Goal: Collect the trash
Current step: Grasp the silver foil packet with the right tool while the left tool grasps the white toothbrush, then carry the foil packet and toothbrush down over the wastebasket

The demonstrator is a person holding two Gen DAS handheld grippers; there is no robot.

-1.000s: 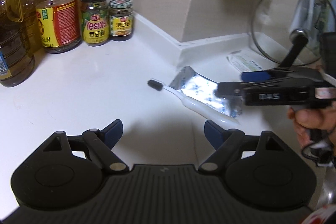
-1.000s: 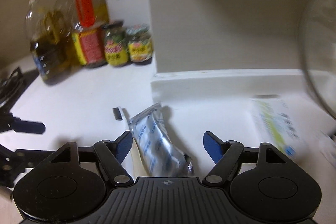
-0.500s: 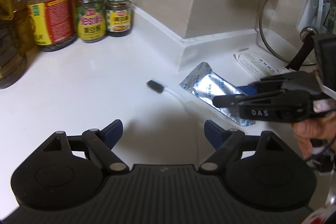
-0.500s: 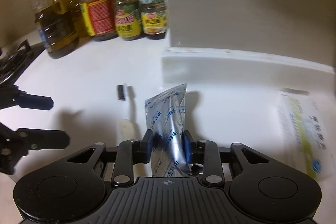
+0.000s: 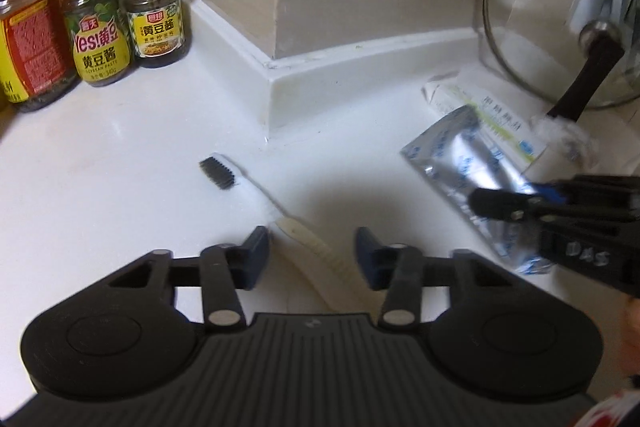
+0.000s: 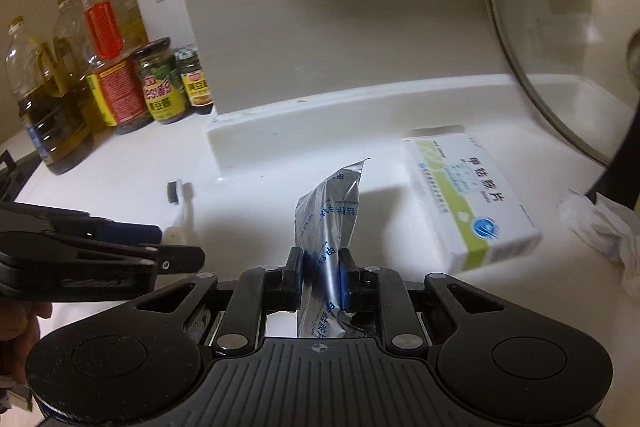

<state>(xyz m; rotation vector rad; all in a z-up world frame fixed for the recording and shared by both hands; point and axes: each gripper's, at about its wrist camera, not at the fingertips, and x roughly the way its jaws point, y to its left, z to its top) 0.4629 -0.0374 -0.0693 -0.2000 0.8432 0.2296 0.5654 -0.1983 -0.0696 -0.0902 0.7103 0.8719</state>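
Note:
A white toothbrush [image 5: 256, 189] with dark bristles lies on the white counter [image 5: 120, 163]. Its handle runs between the fingers of my left gripper [image 5: 312, 257], whose jaws are closing; the pads stand clear of the handle. My right gripper [image 6: 320, 277] is shut on a silver foil pouch [image 6: 332, 203] with blue print, its jaws still squeezing in, and the pouch stands up from the pads. The left wrist view shows that pouch [image 5: 464, 163] pinched at its near end by the right gripper [image 5: 520, 203]. In the right wrist view the toothbrush [image 6: 180, 211] lies by the left gripper [image 6: 180, 245].
A white-and-green medicine box [image 6: 472, 195] and a crumpled tissue [image 6: 600, 227] lie to the right. A glass pot lid [image 5: 560, 7] leans on the wall there. Sauce jars [image 5: 156, 19] and oil bottles [image 6: 52, 107] stand at the back left. A raised white ledge [image 5: 360, 67] runs along the wall.
My left gripper moved forward over the toothbrush handle and its jaws narrowed. My right gripper closed on the foil pouch and raised it off the counter toward the right.

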